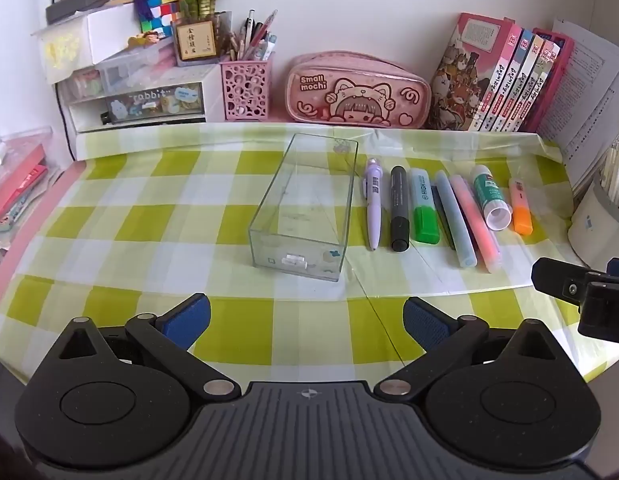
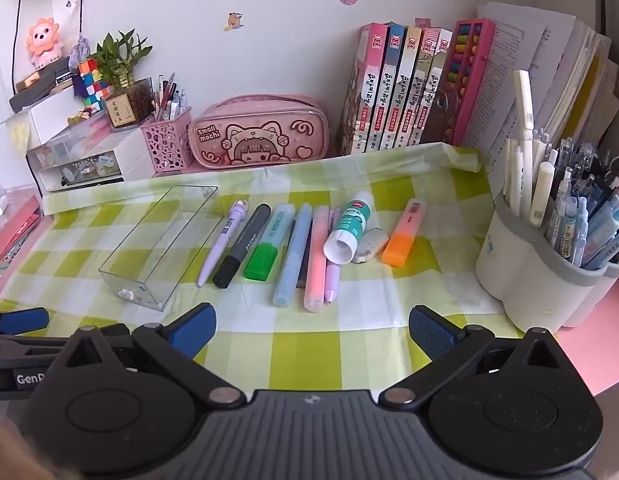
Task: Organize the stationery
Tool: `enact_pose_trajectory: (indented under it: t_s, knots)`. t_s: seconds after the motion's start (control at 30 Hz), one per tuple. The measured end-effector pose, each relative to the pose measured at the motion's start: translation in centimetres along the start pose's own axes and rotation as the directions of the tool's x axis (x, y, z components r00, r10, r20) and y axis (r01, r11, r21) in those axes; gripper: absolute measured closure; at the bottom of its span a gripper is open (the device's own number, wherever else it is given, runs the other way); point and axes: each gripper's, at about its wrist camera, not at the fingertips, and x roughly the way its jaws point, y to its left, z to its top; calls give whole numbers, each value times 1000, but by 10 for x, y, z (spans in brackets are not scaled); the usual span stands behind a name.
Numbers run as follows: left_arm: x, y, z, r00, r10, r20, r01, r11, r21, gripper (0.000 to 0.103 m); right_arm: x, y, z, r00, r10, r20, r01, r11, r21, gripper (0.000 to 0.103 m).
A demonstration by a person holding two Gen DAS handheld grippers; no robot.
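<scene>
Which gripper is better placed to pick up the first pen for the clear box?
Probably the right gripper. It is open, directly facing the row of pens. The left gripper, also open, faces the clear box instead.

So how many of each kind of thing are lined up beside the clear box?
Purple pens: 2
Black marker: 1
Highlighters: 4
Glue stick: 1
Eraser: 1
Dark pen-like thing, mostly hidden: 1
Total: 10
</scene>
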Motion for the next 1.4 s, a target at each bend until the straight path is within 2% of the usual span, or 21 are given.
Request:
enact_pose_trajectory:
  t_s: [0.33,0.5,1.4]
  knots:
    - [-5,-4,10,1000,-1,-6,1,1000,-4,5,-4,-1,-3,1000,17,24,-17,1000,5,0]
    - [-3,-1,2,1000,-6,5,6,1000,-4,5,-1,-2,-1,1000,19,13,-19,1000,14,0]
    - [-3,-2,2,1000,-6,8,6,1000,-6,5,0,-1,-1,1000,21,10,-21,1000,14,0]
